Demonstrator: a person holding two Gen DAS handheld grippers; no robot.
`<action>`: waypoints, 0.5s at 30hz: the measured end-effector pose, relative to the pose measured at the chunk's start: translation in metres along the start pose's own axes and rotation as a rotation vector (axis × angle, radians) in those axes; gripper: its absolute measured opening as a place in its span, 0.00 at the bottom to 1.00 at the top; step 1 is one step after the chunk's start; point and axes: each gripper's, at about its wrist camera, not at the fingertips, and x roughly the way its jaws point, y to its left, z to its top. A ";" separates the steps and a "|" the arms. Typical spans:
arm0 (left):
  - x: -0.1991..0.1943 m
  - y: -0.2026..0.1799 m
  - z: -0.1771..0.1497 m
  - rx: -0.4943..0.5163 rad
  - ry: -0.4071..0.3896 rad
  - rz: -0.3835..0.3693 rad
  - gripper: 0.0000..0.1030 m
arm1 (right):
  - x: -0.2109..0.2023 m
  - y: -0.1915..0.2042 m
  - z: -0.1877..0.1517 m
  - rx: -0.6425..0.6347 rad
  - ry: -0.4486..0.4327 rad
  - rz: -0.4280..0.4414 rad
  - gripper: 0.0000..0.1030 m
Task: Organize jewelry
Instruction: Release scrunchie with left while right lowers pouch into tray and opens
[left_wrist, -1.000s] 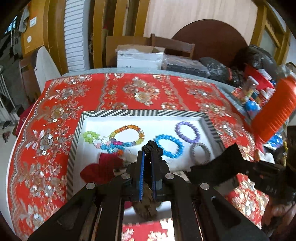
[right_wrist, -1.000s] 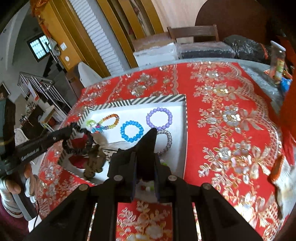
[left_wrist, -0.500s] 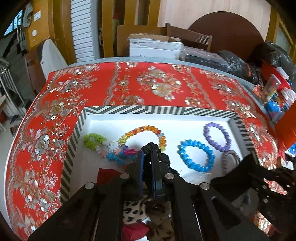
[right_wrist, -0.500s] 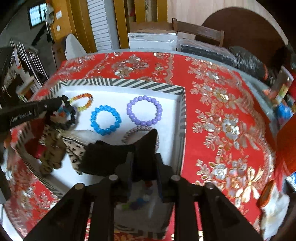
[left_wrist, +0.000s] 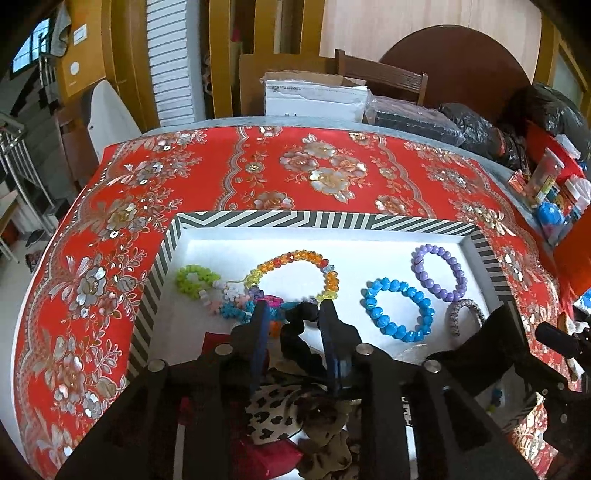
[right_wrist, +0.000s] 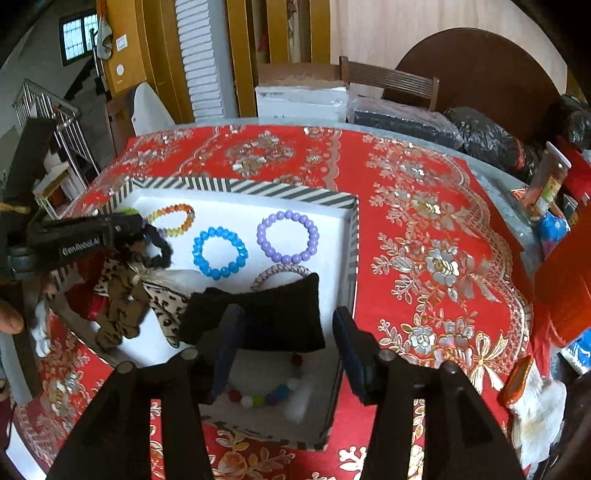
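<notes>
Since a second ago, both tools have gone from pinched together to spreading: the left tool (left_wrist: 291, 314) was clamped on a black scrunchie (left_wrist: 297, 332) and has sunk with it into the striped tray (left_wrist: 332, 220); the right tool (right_wrist: 286, 326) was gripping a black cloth piece (right_wrist: 258, 314) and has swung in over the tray's near right corner.

The left tool's jaws are now opening, with the black scrunchie still sitting between them; its pads are standing clear of the fabric on both sides. The scrunchie is lying over a heap of leopard-print scrunchies (left_wrist: 280, 410) at the tray's near left part, beside a red one (left_wrist: 266, 458).

The right tool's jaws are opening as well, standing well apart. The black cloth piece is lying in the tray just ahead of them, no longer pinched, partly covering a grey braided bracelet (right_wrist: 282, 273). Below the jaws a multicoloured bead bracelet (right_wrist: 266, 395) is resting on the tray floor.

Farther back in the tray an orange-yellow bead bracelet (left_wrist: 295, 273), a blue one (left_wrist: 399, 310) and a purple one (left_wrist: 439, 273) are lying apart from each other. The tray is sitting on the surface, which is covered by a red flowered cloth (left_wrist: 314, 173).
</notes>
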 end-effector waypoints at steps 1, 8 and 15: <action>-0.003 0.000 0.000 -0.003 -0.006 -0.004 0.21 | -0.002 0.000 0.000 0.003 -0.005 0.003 0.53; -0.031 -0.001 -0.005 -0.006 -0.057 0.002 0.23 | -0.015 -0.003 -0.002 0.054 -0.051 0.015 0.55; -0.063 -0.015 -0.024 0.019 -0.118 0.068 0.23 | -0.031 0.008 -0.007 0.106 -0.117 0.023 0.61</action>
